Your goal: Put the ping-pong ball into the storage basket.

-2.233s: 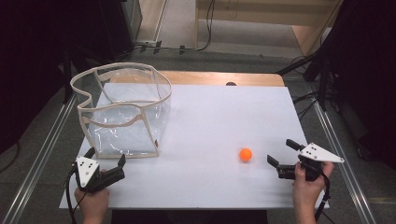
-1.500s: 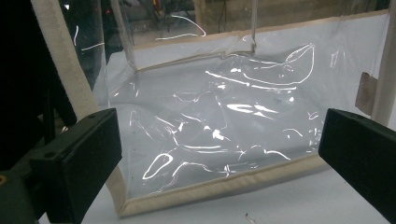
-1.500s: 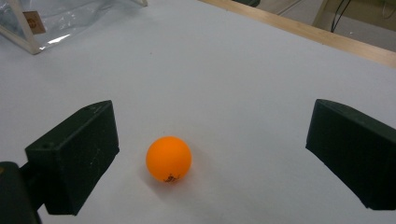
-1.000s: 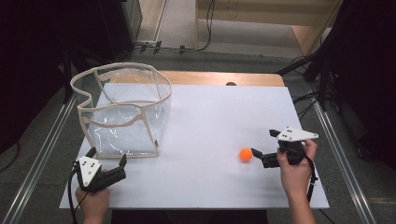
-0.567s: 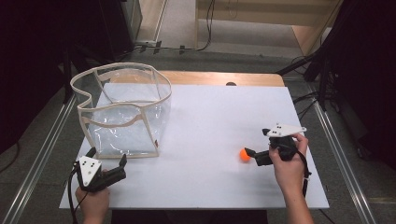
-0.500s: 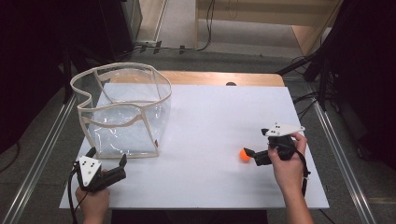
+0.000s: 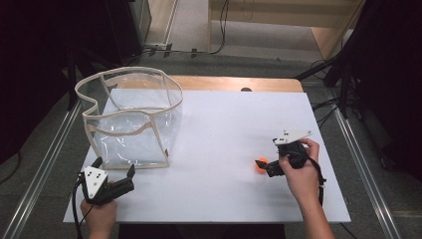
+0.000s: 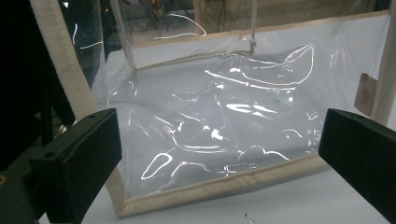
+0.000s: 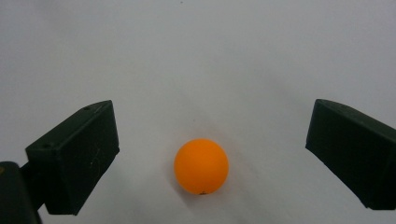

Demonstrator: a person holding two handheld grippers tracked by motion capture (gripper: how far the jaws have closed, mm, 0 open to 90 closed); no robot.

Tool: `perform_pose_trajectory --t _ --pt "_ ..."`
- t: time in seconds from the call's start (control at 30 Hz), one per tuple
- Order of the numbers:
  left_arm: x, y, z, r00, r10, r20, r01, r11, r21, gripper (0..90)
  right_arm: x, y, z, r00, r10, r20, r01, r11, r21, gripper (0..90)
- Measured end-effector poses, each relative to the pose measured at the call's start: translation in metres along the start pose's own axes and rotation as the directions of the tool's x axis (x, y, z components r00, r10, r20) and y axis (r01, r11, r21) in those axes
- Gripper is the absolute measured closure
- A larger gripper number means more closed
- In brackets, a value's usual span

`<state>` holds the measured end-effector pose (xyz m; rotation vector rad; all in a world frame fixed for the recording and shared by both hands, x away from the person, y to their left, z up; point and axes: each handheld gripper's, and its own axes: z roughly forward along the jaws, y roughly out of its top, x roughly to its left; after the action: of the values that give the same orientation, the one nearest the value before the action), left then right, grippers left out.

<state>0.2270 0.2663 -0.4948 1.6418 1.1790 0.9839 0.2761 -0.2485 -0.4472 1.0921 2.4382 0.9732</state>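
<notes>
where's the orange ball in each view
High view: the small orange ball lies right of centre on the white table, at the right tongs.
Right gripper view: low centre, between open jaws.
Left gripper view: the clear bag instead.
Shared landmark: the white table.

- Bare white counter [image 7: 224,129] lies between the clear bag [image 7: 132,119] and the orange ball [image 7: 260,167].
- The bag stands just ahead of the left tongs [image 7: 113,174].

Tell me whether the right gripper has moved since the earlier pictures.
Yes. In the high view the right gripper has come in from the table's right edge, leftward to the orange ball, its open fingers now either side of it.
</notes>
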Motion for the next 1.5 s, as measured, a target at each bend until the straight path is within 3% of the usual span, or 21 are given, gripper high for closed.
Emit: perform_pose_trajectory --t 0.47,0.8,1.27,1.33,1.5 --pt "0.000 0.000 0.000 1.0000 0.001 0.002 -0.001 1.0000 0.001 0.0 0.001 0.003 0.015 0.9994 -0.017 -0.029 0.021 0.991 0.130 0.9" --pt "0.000 0.000 0.000 1.0000 0.000 0.003 0.000 1.0000 0.002 0.0 0.002 0.002 0.027 0.9993 -0.025 -0.029 0.031 0.973 0.229 1.0" --pt "0.000 0.000 0.000 1.0000 0.003 0.002 -0.003 1.0000 0.003 0.0 0.001 -0.001 0.041 0.9987 -0.024 -0.044 0.037 0.948 0.316 5.8" --pt "0.000 0.000 0.000 1.0000 0.002 0.003 -0.002 1.0000 0.003 0.0 0.002 -0.001 0.042 0.9989 -0.030 -0.035 0.040 0.944 0.326 15.1" --pt "0.000 0.000 0.000 1.0000 0.001 0.003 -0.002 1.0000 0.003 0.0 0.002 -0.001 0.044 0.9992 -0.021 -0.034 0.031 0.940 0.339 19.7"
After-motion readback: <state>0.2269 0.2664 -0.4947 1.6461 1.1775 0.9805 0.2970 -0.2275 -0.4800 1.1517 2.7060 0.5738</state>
